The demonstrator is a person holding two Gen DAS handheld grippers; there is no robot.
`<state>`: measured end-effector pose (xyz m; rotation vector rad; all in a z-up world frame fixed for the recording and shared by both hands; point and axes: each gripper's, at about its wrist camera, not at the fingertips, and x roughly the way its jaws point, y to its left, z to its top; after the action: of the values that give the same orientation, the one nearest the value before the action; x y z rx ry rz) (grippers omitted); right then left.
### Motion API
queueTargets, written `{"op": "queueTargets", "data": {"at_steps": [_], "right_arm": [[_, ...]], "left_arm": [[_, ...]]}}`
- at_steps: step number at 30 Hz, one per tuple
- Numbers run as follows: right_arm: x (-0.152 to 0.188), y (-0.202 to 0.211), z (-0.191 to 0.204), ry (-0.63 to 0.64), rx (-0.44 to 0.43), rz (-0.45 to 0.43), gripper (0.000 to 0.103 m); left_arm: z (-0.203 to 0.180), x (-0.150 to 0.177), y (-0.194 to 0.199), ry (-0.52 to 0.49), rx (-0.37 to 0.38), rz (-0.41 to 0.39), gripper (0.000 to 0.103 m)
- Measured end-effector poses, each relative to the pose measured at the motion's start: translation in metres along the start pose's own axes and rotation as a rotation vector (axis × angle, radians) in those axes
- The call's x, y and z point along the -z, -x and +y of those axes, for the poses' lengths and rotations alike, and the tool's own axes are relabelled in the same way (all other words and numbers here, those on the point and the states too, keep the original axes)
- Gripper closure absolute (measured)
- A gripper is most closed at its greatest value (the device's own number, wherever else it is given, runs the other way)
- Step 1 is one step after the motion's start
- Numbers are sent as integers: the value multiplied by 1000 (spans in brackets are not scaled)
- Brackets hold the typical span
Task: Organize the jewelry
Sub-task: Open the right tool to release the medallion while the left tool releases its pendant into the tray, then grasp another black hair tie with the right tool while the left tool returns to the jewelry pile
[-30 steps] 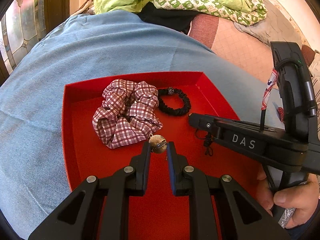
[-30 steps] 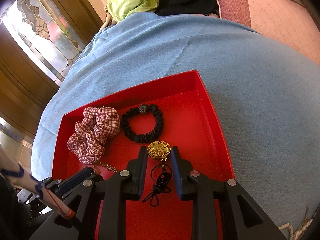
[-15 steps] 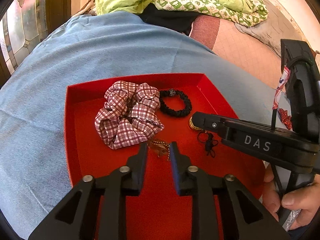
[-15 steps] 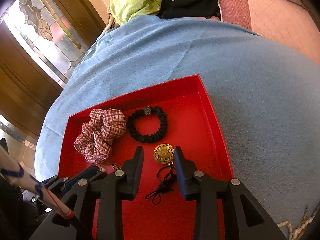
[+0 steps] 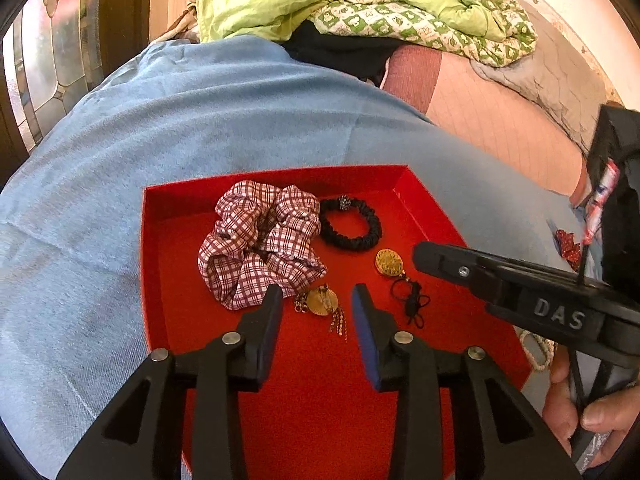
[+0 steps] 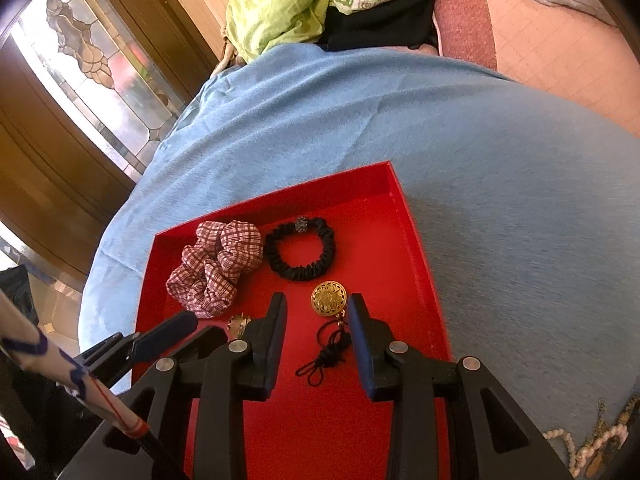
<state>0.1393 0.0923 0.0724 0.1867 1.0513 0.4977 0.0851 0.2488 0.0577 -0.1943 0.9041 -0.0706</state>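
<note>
Red tray (image 5: 156,264) gathering scrunchies, gold earring (image 5: 322,301), gold pendant (image 6: 328,298); left gripper (image 5: 316,300) fingers opening, right gripper (image 6: 316,312) fingers parted, both empty

Home; quilt (image 5: 400,12), stained-glass door (image 6: 92,60)

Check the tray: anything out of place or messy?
Mostly tidy. In the red tray, the gold fan earring lies partly tucked under the plaid scrunchie, chains splayed. The gold medallion has its black cord bunched. A pearl strand still lies outside on the blue cloth.
</note>
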Motion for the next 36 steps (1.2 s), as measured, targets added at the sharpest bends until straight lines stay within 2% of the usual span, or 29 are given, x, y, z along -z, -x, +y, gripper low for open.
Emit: {"op": "queueTargets", "data": {"at_steps": [14,21,28,33,36], "right_arm": [[19,53,-36,-70,-54,-59,66],[52,105,-86,-134,-35,-122,66],[90,155,-160,-323,25,-208,63],[98,181,-204,-422,56,-272,62],[101,183,-225,-462,95,-271,61]], "left_arm": [[-19,-4,8,-25,-14,-63,65],[-55,-5,13,-116,54,-98,64],[-103,1,14,-220,155,-101,64],[-130,7,6,-258,237,-64,64],[-145,12,-1,-292,244,-43,64]]}}
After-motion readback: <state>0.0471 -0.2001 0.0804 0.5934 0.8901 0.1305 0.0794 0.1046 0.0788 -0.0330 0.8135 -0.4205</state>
